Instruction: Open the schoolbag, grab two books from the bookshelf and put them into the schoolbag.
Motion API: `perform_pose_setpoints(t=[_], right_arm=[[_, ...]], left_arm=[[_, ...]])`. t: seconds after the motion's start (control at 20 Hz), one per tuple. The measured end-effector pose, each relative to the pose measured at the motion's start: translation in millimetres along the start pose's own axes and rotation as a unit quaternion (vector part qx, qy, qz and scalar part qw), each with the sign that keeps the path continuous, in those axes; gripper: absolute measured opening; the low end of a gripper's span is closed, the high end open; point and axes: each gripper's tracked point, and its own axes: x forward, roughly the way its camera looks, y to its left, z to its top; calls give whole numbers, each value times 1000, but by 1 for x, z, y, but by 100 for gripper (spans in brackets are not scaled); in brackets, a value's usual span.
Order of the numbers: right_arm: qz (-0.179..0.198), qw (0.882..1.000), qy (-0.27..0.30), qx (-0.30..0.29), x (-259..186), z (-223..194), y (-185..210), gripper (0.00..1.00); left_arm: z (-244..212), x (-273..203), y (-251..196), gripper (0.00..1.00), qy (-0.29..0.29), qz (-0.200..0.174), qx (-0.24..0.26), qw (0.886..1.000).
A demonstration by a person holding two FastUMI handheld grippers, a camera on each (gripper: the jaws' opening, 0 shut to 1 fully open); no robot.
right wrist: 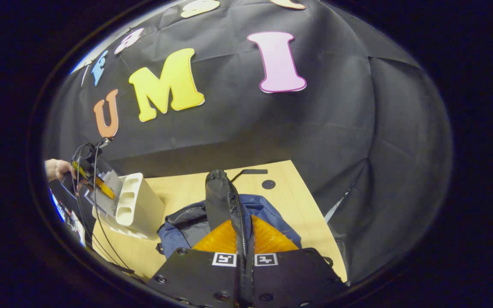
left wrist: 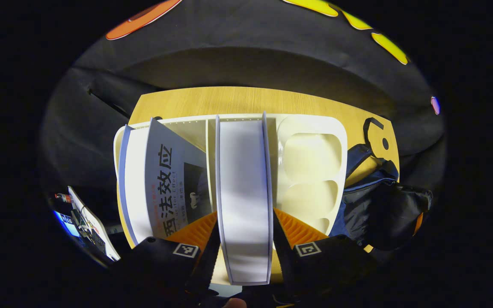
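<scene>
Left tool clamped on upright book in white bookshelf; right tool pinching schoolbag flap above worktop

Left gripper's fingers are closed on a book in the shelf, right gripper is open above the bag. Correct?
Not quite. The right gripper isn't open: the right gripper view shows it shut on the schoolbag's flap. The left gripper does clamp a book in the bookshelf.
</scene>
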Motion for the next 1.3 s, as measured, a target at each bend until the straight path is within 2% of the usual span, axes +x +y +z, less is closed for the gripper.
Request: perform_pose_setpoints(t=[0.05,0.15,0.25,0.45,0.75,0.9,1.15,1.3], right_arm=[[-1,1000,-1,-3,0,-1,0,1],[-1,1000,-2,-5,-2,-1,2,1],[-3,1000,-2,-3,-2,-1,2,1],[-6,1000,-4,-4,-4,-5,4,1],[-10,1000,-5,-21,-8,-7,14,1],[-14,1000,-5,-25,-12,-8,20,1],[-25,999,-2,-31,-20,-17,32,1],[-30,999,-1,-23,-22,-18,35,1]], left_arm=[[-1,2,1,64,4,0,-3,1000],[-4,4,2,50,13,7,-10,1000],[-7,0,2,47,21,9,-8,1000],[-15,-27,-1,45,15,-2,-5,1000],[-48,-108,0,45,-35,-39,23,998],[-69,-145,12,45,-62,-60,12,996],[-88,-195,31,44,-116,-125,-22,985],[-105,-205,19,43,-128,-194,-48,971]])
